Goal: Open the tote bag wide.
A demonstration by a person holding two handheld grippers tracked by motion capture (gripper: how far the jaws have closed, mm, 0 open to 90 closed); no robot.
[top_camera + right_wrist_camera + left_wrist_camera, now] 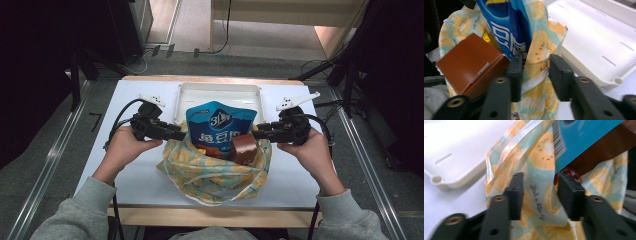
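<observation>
The bag (215, 172), a thin one printed with yellow fruit slices, sat on the table (125, 170) in front of the person, just short of the white tray (220, 91). A blue pouch (220, 125) and a brown box (243, 148) stuck up out of its mouth.

The left gripper (181, 135) and the right gripper (256, 134) came at it from either side, each at the rim. Neither claw stood wide. Both were about half open, with a fold of bag cloth between the jaws, and I could not tell whether the pads truly pinched it or the cloth only hung in the gap.

To do this well, I'd say both hands wanted a firm bite on the rim alone, well clear of the pouch and the box. Then they should pull apart evenly and keep the mouth level, since the box leaned near the right edge and looked ready to tip.

From above, the whole layout was plain: bag, tray behind it, both hands level with each other.

The left gripper view showed more: the fold (537, 195) between the pads, a barcode on the pouch's back, and something red (570, 173) deeper in the bag.

The right gripper view showed the box (471, 66) touching that claw's inner jaw, and the rim band (535, 77) crossing the gap.
</observation>
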